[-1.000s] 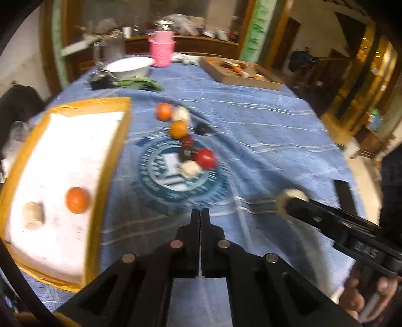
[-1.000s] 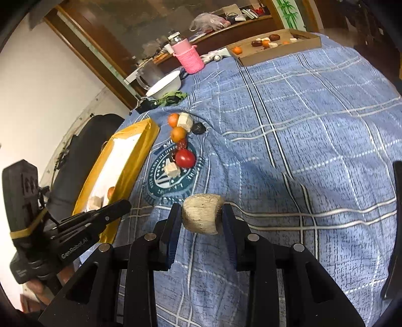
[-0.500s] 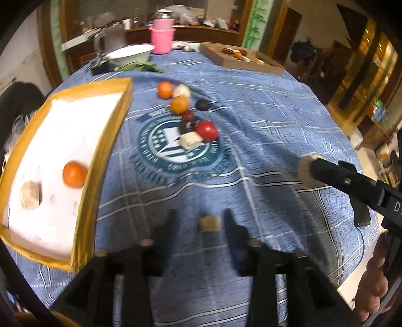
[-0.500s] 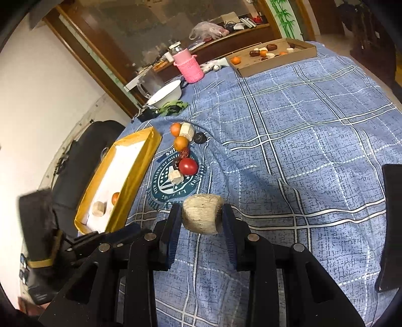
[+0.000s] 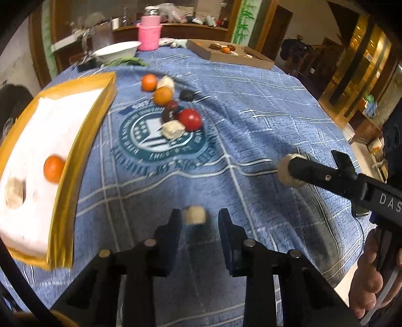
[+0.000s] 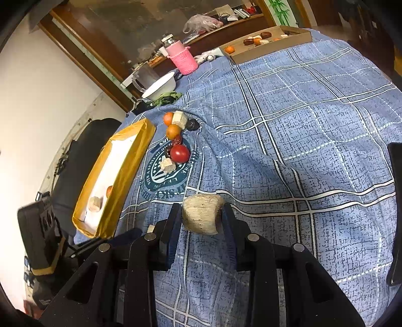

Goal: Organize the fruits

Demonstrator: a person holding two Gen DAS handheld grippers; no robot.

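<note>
Right gripper (image 6: 202, 218) squeezing a tan chunk (image 6: 203, 216). Left gripper (image 5: 199, 221) spread apart around a small beige piece (image 5: 193, 214), not touching. Yellow tray (image 5: 78, 161) edge left, bare blue cloth (image 5: 251, 120) right.

You are in a lived-in home, at a round dining table under a blue checked cloth (image 6: 314, 105). Behind the table stands a dark wooden sideboard (image 6: 221, 32) cluttered with a plastic bag (image 6: 201, 22), bottles and small odds and ends. On the cloth's far edge sit a pink basket (image 5: 149, 37), a white bowl (image 5: 118, 50) and a cardboard box (image 5: 233, 54) of snacks. Right of the table, a gilt-framed doorway (image 5: 361, 63) opens onto a lit room; bamboo-painted trim (image 5: 242, 22) flanks the sideboard.
</note>
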